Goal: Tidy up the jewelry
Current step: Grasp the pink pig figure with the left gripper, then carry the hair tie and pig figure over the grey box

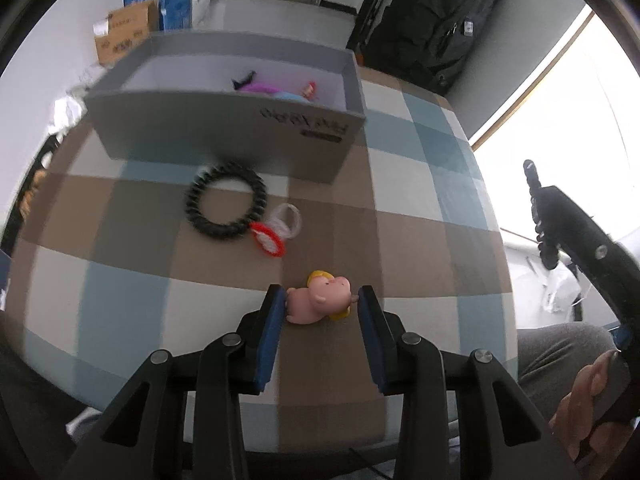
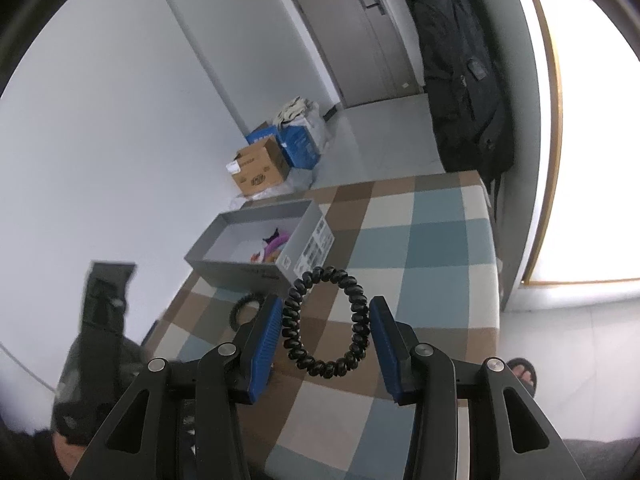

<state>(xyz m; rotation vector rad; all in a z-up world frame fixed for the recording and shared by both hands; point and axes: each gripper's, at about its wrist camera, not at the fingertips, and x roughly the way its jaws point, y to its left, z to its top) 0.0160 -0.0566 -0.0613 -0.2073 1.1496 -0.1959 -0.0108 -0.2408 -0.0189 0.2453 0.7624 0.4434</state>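
Left gripper (image 1: 322, 300) has its jaws pressed on a pink pig charm (image 1: 320, 300), low over the checked worktop (image 1: 420, 184). Right gripper (image 2: 325, 322) holds a black coil band (image 2: 325, 322) stretched between its jaws, up in the air. Beyond sit 3 more pieces: a black ring (image 1: 226, 202), a red loop (image 1: 269, 239), a clear band (image 1: 287, 220), all near the grey box (image 1: 224, 130). Risk: the rounded pig squirts out under a light pinch; the coil could spring off.

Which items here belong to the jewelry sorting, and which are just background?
Job: grey box; pig charm in left gripper; black coil band in right gripper; black ring, red clip, clear band on cloth.

Background: cardboard box; backpack; door.
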